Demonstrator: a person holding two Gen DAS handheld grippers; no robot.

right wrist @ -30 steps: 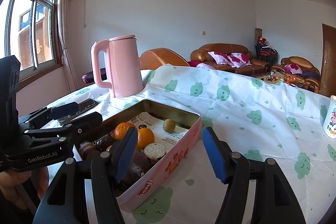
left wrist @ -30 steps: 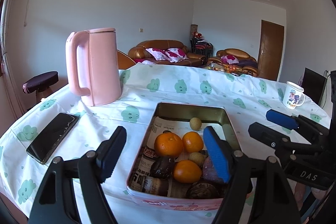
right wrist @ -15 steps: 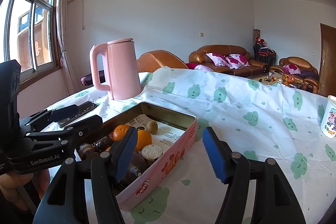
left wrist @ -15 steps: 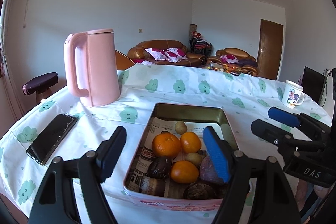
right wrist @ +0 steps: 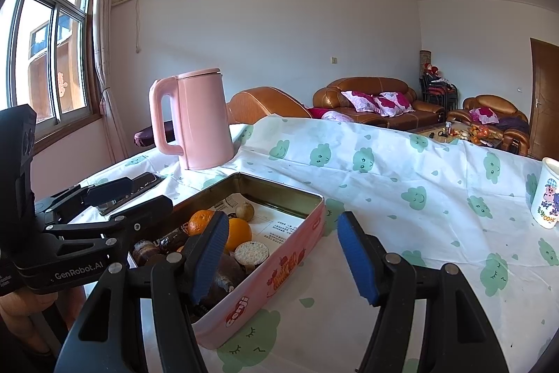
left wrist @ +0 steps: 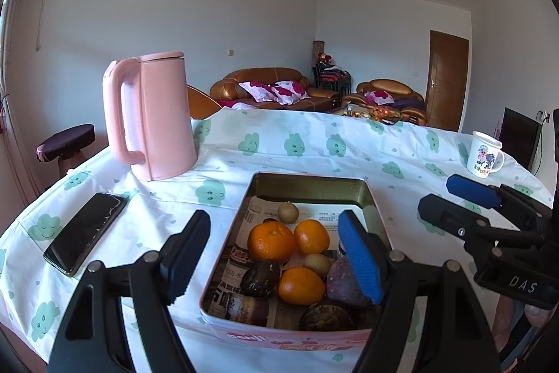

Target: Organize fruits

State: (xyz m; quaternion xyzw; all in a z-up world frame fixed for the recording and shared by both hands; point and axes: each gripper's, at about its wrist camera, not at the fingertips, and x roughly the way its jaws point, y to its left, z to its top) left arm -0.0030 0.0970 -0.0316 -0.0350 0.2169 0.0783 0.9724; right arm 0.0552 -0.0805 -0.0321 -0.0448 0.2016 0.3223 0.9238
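Note:
A pink metal tin (left wrist: 311,182) (right wrist: 279,271) lined with newspaper sits on the table. It holds three oranges (left wrist: 270,242), small brown-green fruits (left wrist: 288,212), and dark purple and brown fruits (left wrist: 344,282). My left gripper (left wrist: 276,254) is open and empty, hovering over the tin's near left part. It shows at the left of the right wrist view (right wrist: 115,201). My right gripper (right wrist: 283,250) is open and empty above the tin's right wall. It shows at the right of the left wrist view (left wrist: 450,201).
A tall pink kettle (left wrist: 152,116) (right wrist: 195,121) stands behind the tin to the left. A black phone (left wrist: 85,231) lies at the left edge of the table. A white cartoon mug (left wrist: 484,156) (right wrist: 546,194) stands far right. The cloth has green cloud prints.
The small brown-green fruit at the back of the tin rolled left. Both grippers shifted slightly relative to the tin and stayed open.

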